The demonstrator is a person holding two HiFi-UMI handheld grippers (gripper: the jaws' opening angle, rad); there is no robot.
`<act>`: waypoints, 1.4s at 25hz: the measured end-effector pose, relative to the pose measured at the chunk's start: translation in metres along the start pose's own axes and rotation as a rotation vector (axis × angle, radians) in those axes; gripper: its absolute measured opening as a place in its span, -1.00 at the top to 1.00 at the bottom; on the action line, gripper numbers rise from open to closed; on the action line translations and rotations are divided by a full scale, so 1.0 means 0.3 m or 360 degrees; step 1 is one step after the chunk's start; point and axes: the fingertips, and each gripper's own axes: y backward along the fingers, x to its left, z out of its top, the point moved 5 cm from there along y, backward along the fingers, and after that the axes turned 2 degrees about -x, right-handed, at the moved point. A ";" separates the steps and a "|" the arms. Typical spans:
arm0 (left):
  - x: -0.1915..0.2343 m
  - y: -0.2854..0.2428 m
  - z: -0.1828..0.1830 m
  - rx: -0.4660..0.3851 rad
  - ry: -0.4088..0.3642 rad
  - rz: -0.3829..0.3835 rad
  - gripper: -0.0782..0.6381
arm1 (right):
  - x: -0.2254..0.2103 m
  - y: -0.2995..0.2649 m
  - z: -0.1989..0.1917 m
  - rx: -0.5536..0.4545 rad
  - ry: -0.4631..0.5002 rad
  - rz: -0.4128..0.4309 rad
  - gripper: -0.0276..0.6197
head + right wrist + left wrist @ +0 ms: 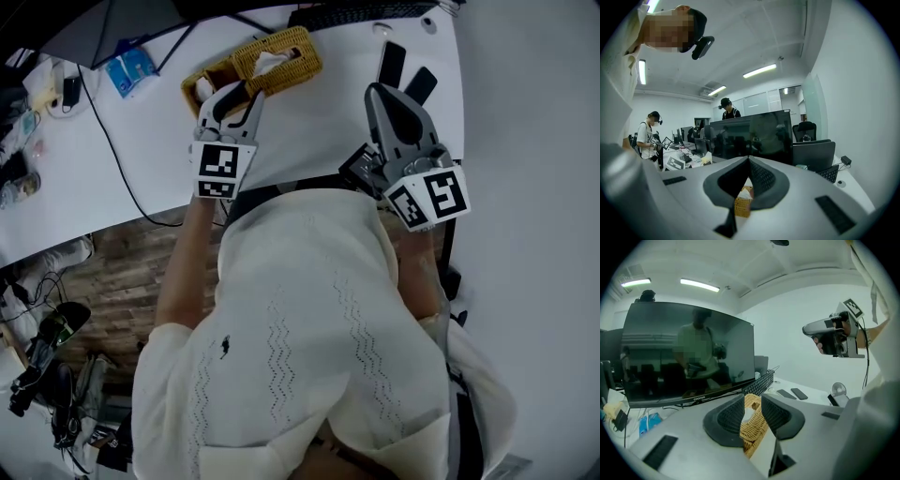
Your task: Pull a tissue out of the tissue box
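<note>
A woven yellow tissue box lies at the far side of the white desk, with a white tissue sticking up from its slot. My left gripper hovers just short of the box's near left end, open and holding nothing. In the left gripper view the box and tissue show through the gap of the left gripper. My right gripper is raised to the right of the box, shut and empty. The right gripper frames the box below its tips.
Two dark phones lie on the desk beyond the right gripper. A keyboard and a monitor stand at the back edge. A blue packet and a black cable lie left. The desk's near edge runs under my arms.
</note>
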 end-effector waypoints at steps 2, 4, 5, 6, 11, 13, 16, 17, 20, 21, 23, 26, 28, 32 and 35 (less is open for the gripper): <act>0.000 -0.013 -0.006 0.0012 0.0000 0.0023 0.46 | -0.017 -0.009 0.003 0.0011 0.0014 0.0012 0.91; -0.005 -0.024 -0.007 0.0019 0.0002 0.0049 0.46 | -0.033 -0.019 0.012 0.0018 0.0028 0.0020 0.91; -0.007 -0.027 -0.008 0.0021 0.0011 0.0062 0.46 | -0.040 -0.024 0.019 0.0019 0.0034 0.0027 0.91; -0.008 -0.030 -0.009 0.0024 0.0019 0.0075 0.46 | -0.045 -0.029 0.026 0.0019 0.0040 0.0036 0.91; -0.007 -0.068 -0.024 0.0074 0.0016 0.0134 0.46 | -0.083 -0.063 0.034 0.0046 0.0054 0.0083 0.91; -0.013 -0.078 -0.027 0.0085 0.0026 0.0154 0.46 | -0.102 -0.075 0.031 0.0065 0.0054 0.0094 0.91; -0.011 -0.086 -0.028 0.0100 0.0048 0.0192 0.46 | -0.125 -0.098 0.032 0.0079 0.0054 0.0106 0.91; -0.012 -0.090 -0.030 0.0108 0.0052 0.0201 0.46 | -0.132 -0.105 0.032 0.0083 0.0050 0.0117 0.91; -0.016 -0.103 -0.036 0.0136 0.0065 0.0223 0.46 | -0.152 -0.127 0.028 0.0098 0.0043 0.0155 0.91; -0.014 -0.106 -0.041 0.0146 0.0074 0.0234 0.46 | -0.159 -0.135 0.025 0.0101 0.0041 0.0166 0.91; -0.012 -0.111 -0.051 0.0164 0.0091 0.0261 0.46 | -0.175 -0.149 0.015 0.0111 0.0030 0.0177 0.91; -0.012 -0.121 -0.070 0.0187 0.0112 0.0300 0.45 | -0.203 -0.171 -0.003 0.0142 0.0013 0.0177 0.91; -0.010 -0.125 -0.079 0.0200 0.0127 0.0318 0.42 | -0.212 -0.185 -0.011 0.0151 0.0003 0.0190 0.91; -0.006 -0.141 -0.086 0.0215 0.0143 0.0334 0.41 | -0.229 -0.204 -0.019 0.0168 -0.0013 0.0220 0.91; -0.002 -0.153 -0.099 0.0241 0.0143 0.0330 0.39 | -0.244 -0.215 -0.028 0.0179 -0.0019 0.0216 0.91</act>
